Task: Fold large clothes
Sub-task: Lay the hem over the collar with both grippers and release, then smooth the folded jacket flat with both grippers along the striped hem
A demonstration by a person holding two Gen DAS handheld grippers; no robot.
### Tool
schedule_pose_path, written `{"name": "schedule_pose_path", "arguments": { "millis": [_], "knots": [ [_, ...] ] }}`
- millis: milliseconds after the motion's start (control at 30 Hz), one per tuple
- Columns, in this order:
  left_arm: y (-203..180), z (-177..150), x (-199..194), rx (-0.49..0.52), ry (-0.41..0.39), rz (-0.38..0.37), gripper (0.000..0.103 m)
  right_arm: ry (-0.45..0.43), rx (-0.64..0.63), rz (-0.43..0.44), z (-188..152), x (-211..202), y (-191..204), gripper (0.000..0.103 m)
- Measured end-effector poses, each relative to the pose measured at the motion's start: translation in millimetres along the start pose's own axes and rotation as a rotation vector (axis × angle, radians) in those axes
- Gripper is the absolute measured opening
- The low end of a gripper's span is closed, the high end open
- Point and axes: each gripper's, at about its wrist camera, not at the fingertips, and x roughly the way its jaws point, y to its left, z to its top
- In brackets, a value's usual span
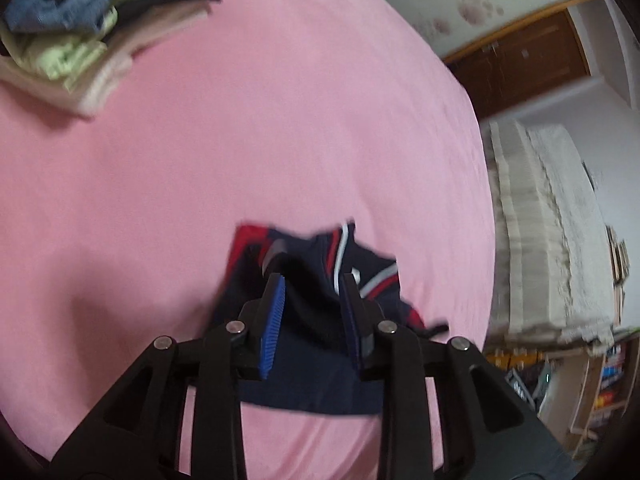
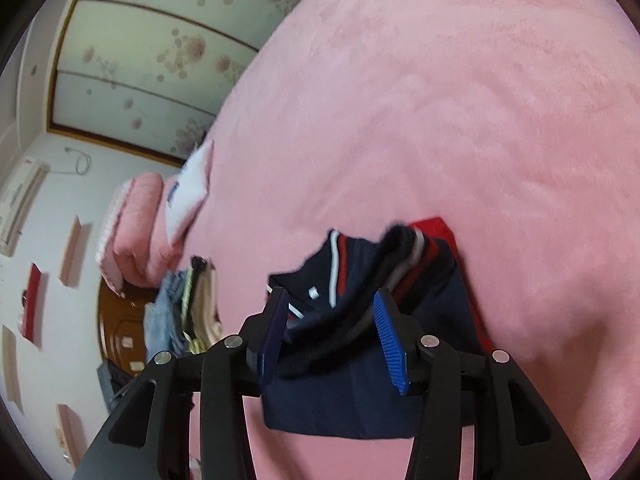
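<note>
Left wrist: folded navy garment, red-and-white stripes, on pink bedspread.

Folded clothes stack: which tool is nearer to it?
Left. The stack sits ahead-left of the left tool; it looks smaller and farther, left of the right tool.

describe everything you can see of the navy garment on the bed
The garment is dark navy fabric with red, white and grey stripes, looking like a soft sports top. It lies folded into a compact bundle on the pink bed, its top layers rumpled. It sits between the open fingers of both grippers; no pad clearly presses it.
</note>
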Motion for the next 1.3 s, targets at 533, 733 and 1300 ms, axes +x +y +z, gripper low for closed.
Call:
{"name": "schedule_pose_path", "arguments": {
  "millis": [533, 733, 1300],
  "knots": [
    [-51, -77, 63, 0.363, 0.210, 0.126, 0.025, 0.187, -0.376, -0.190, -93, 54, 17, 0.027],
    [-57, -83, 77, 0.401, 0.255, 0.121, 0.025, 0.249, -0.436, -0.171, -126, 71, 2, 0.021],
    [-75, -31, 157, 0.365, 0.133, 0.154, 0.024, 0.102, -0.530, -0.171, -71, 135, 18, 0.016]
  ]
}}
